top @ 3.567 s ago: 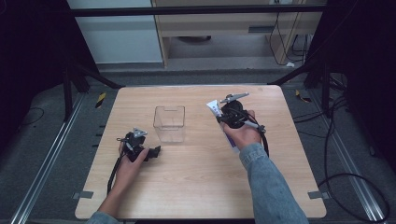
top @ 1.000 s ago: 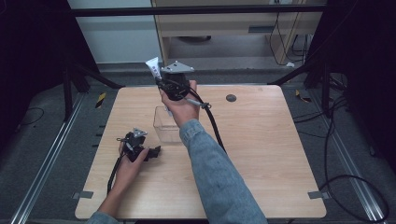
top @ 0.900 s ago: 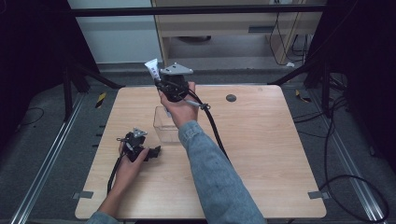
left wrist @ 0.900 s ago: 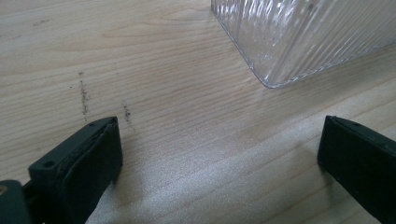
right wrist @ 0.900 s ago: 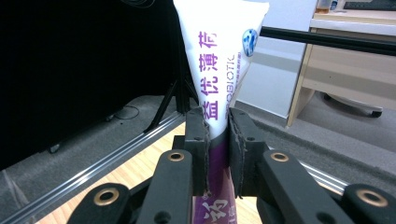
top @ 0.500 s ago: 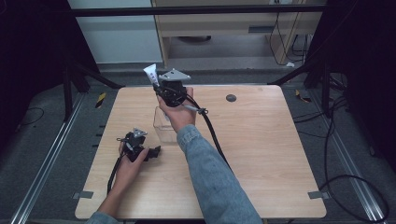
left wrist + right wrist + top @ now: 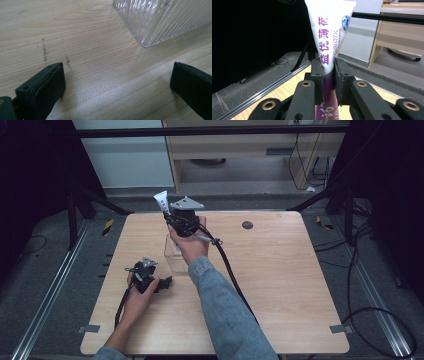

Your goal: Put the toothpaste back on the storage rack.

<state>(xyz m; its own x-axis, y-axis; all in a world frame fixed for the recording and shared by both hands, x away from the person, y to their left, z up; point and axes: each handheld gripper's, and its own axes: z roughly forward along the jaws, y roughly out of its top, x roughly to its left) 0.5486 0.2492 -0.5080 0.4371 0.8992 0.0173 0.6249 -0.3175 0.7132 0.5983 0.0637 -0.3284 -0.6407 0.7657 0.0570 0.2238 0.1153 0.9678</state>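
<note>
Left gripper (image 7: 167, 282) resting on light wooden table (image 7: 280, 285), just left of clear ribbed plastic box (image 7: 176, 252), jaws wide apart, nothing between. Right gripper (image 7: 328, 75) above box's far edge, clamped on white-and-purple toothpaste tube (image 7: 329, 32), tube's flat end uppermost.

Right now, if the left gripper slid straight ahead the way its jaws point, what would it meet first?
Probably the clear ribbed box: its near corner lies just ahead of the open left gripper, slightly toward the right jaw. Between them is bare table. Depth is hard to judge, so it might only clip that corner.
</note>
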